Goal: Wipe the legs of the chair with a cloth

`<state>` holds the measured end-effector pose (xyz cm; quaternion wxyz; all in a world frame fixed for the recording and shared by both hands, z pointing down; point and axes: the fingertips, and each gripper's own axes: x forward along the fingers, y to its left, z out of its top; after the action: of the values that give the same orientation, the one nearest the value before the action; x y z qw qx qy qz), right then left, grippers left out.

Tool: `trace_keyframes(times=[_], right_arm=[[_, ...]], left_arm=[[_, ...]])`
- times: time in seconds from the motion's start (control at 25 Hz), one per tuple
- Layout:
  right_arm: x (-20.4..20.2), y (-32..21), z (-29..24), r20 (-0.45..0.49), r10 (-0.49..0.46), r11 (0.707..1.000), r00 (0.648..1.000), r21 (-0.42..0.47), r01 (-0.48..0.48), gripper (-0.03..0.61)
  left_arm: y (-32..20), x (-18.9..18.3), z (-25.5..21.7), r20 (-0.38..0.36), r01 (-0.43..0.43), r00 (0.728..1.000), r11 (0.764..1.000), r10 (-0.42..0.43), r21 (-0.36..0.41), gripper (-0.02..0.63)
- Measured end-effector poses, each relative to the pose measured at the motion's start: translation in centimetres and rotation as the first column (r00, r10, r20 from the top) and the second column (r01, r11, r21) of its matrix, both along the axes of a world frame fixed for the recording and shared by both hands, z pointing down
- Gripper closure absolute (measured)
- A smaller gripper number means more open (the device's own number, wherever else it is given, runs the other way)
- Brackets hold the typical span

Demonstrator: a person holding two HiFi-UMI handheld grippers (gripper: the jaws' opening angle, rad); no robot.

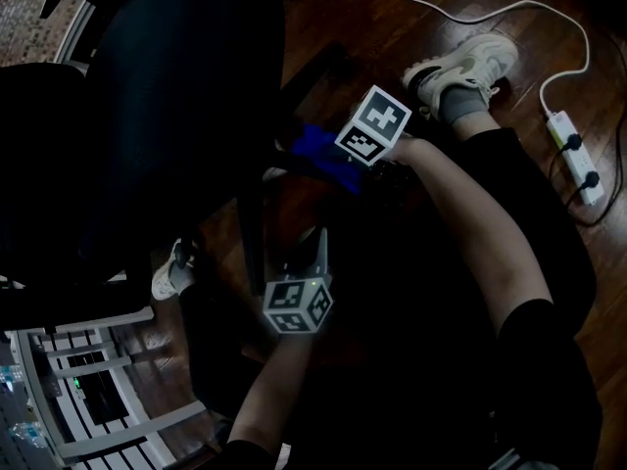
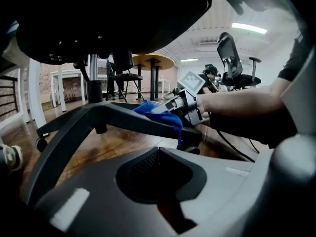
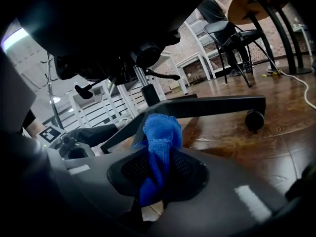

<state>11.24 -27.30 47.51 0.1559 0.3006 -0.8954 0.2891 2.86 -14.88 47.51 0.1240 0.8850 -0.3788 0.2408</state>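
Observation:
A black office chair (image 1: 147,116) fills the left of the head view. Its dark base legs (image 2: 98,113) spread low over the wood floor, and one leg (image 3: 217,105) ends in a caster (image 3: 254,120). The blue cloth (image 3: 160,132) is bunched between the jaws of my right gripper (image 3: 158,154), which is shut on it. The cloth (image 2: 159,113) lies against the top of a chair leg. My left gripper (image 2: 158,151) is shut with nothing in it, low beside the base and pointing at the same leg.
A white power strip (image 1: 578,155) with its cable lies on the floor at the right. The person's shoes (image 1: 470,67) stand near the chair base. A white rack (image 1: 88,380) is at the lower left. A round table (image 2: 150,60) and other chairs stand farther off.

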Motion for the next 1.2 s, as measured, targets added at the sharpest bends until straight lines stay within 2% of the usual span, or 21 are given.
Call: trace_keyframes(times=[0.32,0.52,0.6,0.72,0.88,1.0,1.08,1.2], right_arm=[[2.5,3.7,1.8,-0.065,-0.044,0.998,0.997,-0.048,0.041,0.489],[4.0,5.8,2.9,-0.074,-0.06,0.997,0.995,-0.061,0.055,0.491],[4.6,6.5,3.2,-0.076,-0.062,0.995,0.995,-0.078,0.056,0.491],[5.2,7.6,3.8,-0.107,-0.077,0.991,0.991,-0.116,0.064,0.492],[5.8,8.8,4.1,-0.153,-0.107,0.984,0.982,-0.158,0.083,0.494],[5.7,8.4,3.2,-0.167,-0.096,0.991,0.981,-0.11,0.078,0.489],[5.4,7.4,2.0,-0.153,-0.028,0.999,0.988,-0.046,0.022,0.489],[5.3,5.2,1.2,-0.136,0.143,0.99,0.98,0.025,-0.141,0.486]], left_arm=[[0.7,6.3,-1.6,-0.063,-0.029,0.998,0.999,0.03,0.013,0.609],[1.3,6.3,-1.7,-0.067,-0.006,0.998,0.999,0.008,0.032,0.609],[0.8,4.5,-1.6,-0.042,0.029,0.999,0.998,-0.026,0.053,0.609],[-0.5,-0.1,-1.7,-0.009,0.123,0.992,0.989,-0.123,0.08,0.607],[-2.3,-7.5,-1.7,0.018,0.285,0.957,0.953,-0.288,0.106,0.607],[-3.6,-12.1,-1.7,0.06,0.357,0.928,0.923,-0.368,0.144,0.601],[-4.3,-14.4,-1.5,0.12,0.367,0.913,0.913,-0.39,0.178,0.563],[-5.5,-17.6,-0.4,0.287,0.355,0.864,0.905,-0.414,0.236,0.438]])
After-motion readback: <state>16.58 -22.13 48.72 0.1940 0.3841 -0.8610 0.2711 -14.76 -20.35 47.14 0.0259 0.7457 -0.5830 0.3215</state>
